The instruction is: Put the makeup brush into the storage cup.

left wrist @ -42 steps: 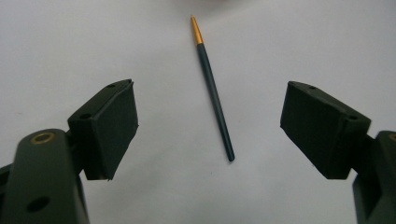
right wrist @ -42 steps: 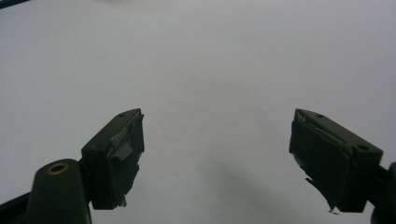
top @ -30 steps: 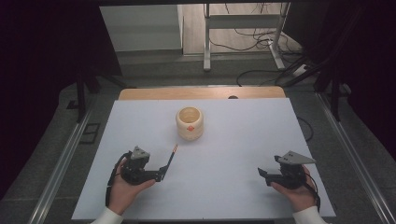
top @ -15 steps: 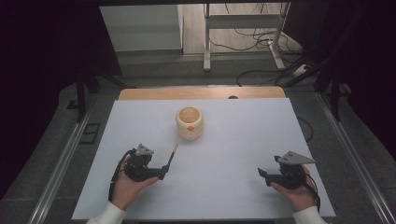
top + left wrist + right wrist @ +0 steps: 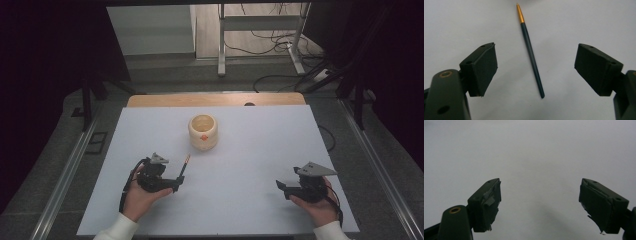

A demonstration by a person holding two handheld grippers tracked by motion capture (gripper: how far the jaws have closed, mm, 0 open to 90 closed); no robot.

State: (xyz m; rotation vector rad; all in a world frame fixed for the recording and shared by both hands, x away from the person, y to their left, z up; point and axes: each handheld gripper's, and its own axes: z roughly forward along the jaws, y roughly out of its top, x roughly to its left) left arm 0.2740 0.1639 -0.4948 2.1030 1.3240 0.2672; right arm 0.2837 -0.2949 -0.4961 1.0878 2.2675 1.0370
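A white-topped bench with a bare wooden strip along its far edge carries a squat cream-coloured ceramic pot with a small orange mark on its near side, standing a little toward 12 o'clock of the bench's centre. At about 7 o'clock from the pot lies a slim dark pen-like stick with a gold tip, flat on the surface, gold end pointing toward the pot.

The left tool, held in the person's left hand at the bench's 8 o'clock, has its jaws spread wide apart. In the left gripper view the stick lies between them, touching neither, its dark end nearest the camera.

The right tool, in the right hand at the bench's 4 o'clock, also has its jaws apart, with only bare white surface between them. It is well apart from both stick and pot.
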